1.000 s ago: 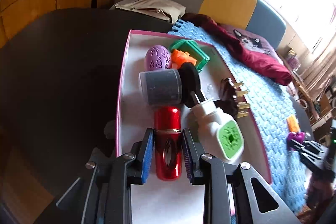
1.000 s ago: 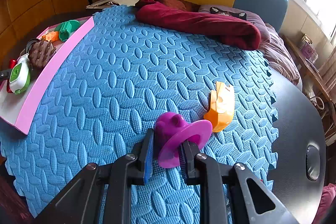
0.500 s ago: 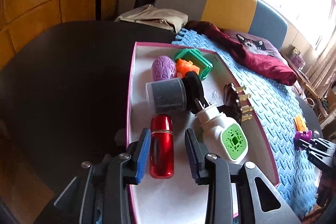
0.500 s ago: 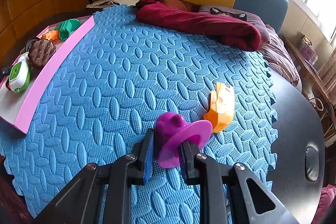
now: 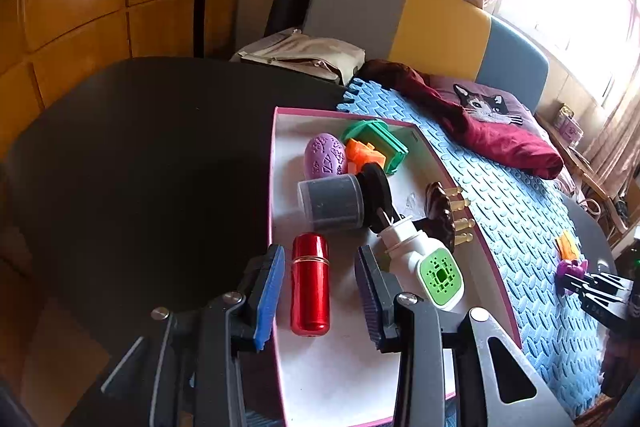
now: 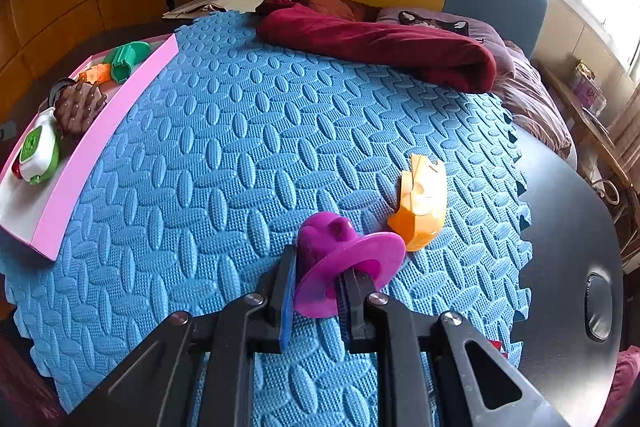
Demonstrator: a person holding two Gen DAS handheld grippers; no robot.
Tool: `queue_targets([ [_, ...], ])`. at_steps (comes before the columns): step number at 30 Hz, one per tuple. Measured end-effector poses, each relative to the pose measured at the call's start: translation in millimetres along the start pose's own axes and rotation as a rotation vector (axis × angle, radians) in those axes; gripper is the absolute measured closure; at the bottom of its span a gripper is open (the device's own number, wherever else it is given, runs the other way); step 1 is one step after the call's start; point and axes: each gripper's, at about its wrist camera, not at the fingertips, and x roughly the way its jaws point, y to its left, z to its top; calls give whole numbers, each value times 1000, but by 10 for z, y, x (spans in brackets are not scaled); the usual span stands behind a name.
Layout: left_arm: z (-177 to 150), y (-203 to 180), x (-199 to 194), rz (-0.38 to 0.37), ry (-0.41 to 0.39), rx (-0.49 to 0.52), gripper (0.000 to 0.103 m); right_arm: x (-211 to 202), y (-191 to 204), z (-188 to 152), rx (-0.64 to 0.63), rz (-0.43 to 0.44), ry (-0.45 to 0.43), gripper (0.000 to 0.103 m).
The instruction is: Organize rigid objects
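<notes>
A blue foam mat (image 6: 248, 155) covers the table, seemingly as a sorting ground. A pink tray (image 5: 274, 211) at its left edge gathers the sorted pieces, so it likely serves as the goal. The left gripper (image 5: 320, 291) straddles a red cylinder (image 5: 310, 283) lying in the tray's near end, jaws opening and clear of it, which reads as a release. The right gripper (image 6: 318, 291) is clenched on a purple toy (image 6: 344, 259) near right on the mat, probably next for the tray. An orange piece (image 6: 422, 203) waits just beside it.

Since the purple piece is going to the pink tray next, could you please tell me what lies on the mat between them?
Nothing: in the right wrist view the blue mat is bare between the purple piece and the pink tray.
</notes>
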Motion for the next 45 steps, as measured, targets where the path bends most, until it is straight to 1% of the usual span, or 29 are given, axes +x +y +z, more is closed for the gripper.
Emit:
queue_targets([
  [4, 1, 37, -34, 9, -6, -3, 66, -78, 10, 26, 22, 53, -29, 89],
  [6, -3, 55, -36, 9, -4, -7, 66, -110, 33, 36, 30, 66, -39, 89],
  [7, -3, 58, -38, 8, -4, -9, 66, -128, 49, 42, 33, 70, -44, 89],
  [10, -5, 49, -46, 8, -6, -5, 66, -259, 147, 74, 44, 117, -79, 89],
  [14, -7, 36, -61, 2, -9, -3, 66, -471, 459, 214, 29, 217, -150, 89],
  [17, 4, 43, -82, 0, -15, -4, 66, -590, 901, 376, -47, 299, -195, 89],
  [19, 11, 58, -96, 0, -18, -7, 66, -615, 1169, 453, -103, 324, -206, 89],
  [20, 10, 71, -103, -1, -19, -10, 66, -608, 1324, 498, -138, 320, -208, 89],
  [22, 5, 87, -108, -4, -18, -13, 66, -539, 1622, 595, -198, 303, -205, 89],
  [25, -11, 119, -110, -8, -13, -20, 65, -400, 1885, 668, -248, 291, -181, 89],
  [27, -23, 139, -108, -8, -12, -25, 65, -244, 2084, 685, -295, 256, -134, 89],
  [28, -28, 153, -105, -10, -10, -29, 65, -159, 2161, 674, -307, 257, -105, 89],
  [29, -33, 165, -101, -11, -9, -31, 64, -123, 2192, 652, -307, 265, -103, 89],
  [31, -45, 186, -94, -10, -8, -37, 64, -48, 2255, 654, -286, 325, -65, 89],
  [35, -55, 223, -88, -11, -8, -47, 63, 110, 2266, 617, -234, 362, -20, 89],
  [38, -56, 232, -96, -4, -13, -47, 60, 153, 2213, 614, -183, 384, -18, 89],
  [40, -58, 235, -102, -3, -15, -46, 60, 157, 2201, 607, -176, 373, -24, 86],
  [43, -60, 223, -102, -3, -15, -40, 60, 151, 2155, 605, -158, 367, -28, 78],
  [45, -64, 222, -109, -4, -15, -37, 60, 146, 2134, 601, -148, 363, -27, 70],
])
